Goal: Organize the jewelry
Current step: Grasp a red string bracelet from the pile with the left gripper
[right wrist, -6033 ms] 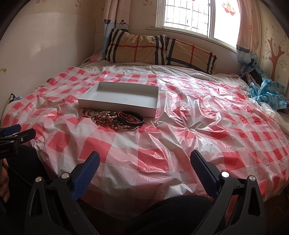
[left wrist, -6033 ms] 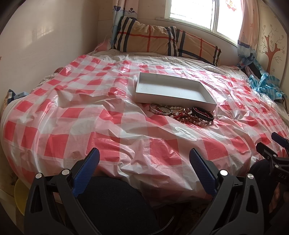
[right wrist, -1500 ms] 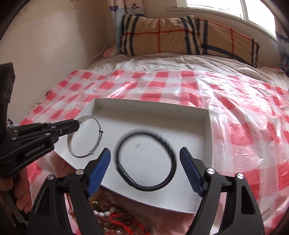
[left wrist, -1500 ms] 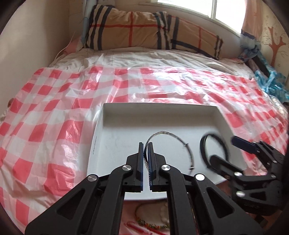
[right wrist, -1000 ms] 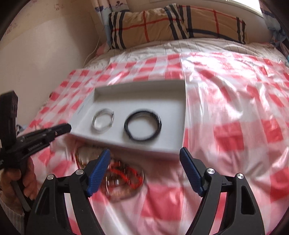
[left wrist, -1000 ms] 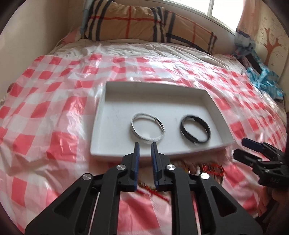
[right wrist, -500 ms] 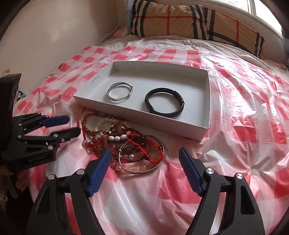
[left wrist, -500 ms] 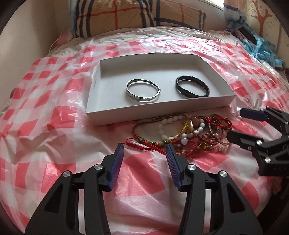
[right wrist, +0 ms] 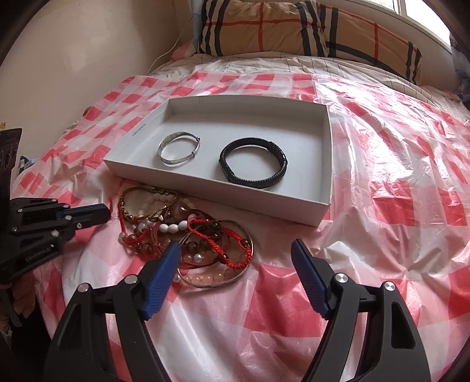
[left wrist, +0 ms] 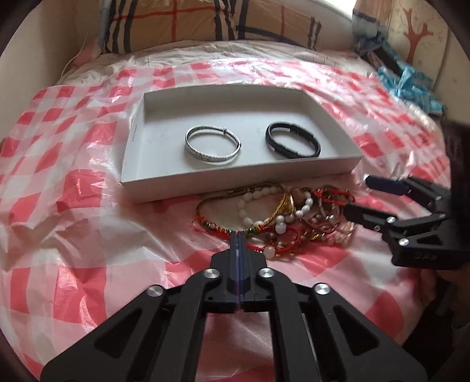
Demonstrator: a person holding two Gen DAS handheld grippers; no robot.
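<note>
Two bracelets, a silver bangle (left wrist: pixel 213 145) and a black braided band (left wrist: pixel 293 140), lie in the white box (left wrist: pixel 235 183) at frame centre. The left tool (left wrist: pixel 238 235) has just pinched together on a red cord (left wrist: pixel 258 248) in the tangled pile; the right tool (right wrist: pixel 235 255) stands apart, empty.

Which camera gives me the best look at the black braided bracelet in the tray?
The right wrist view. There the black braided bracelet lies nearer and sharp, with its weave readable, inside the white tray. In the left wrist view the same bracelet sits farther off, smaller and slightly blurred, right of the silver bangle.

Bed (right wrist: pixel 382 164): checked plastic sheet (right wrist: pixel 396 205), white tray (right wrist: pixel 327 164), bracelet heap (right wrist: pixel 182 226), pillow (right wrist: pixel 264 26)
</note>
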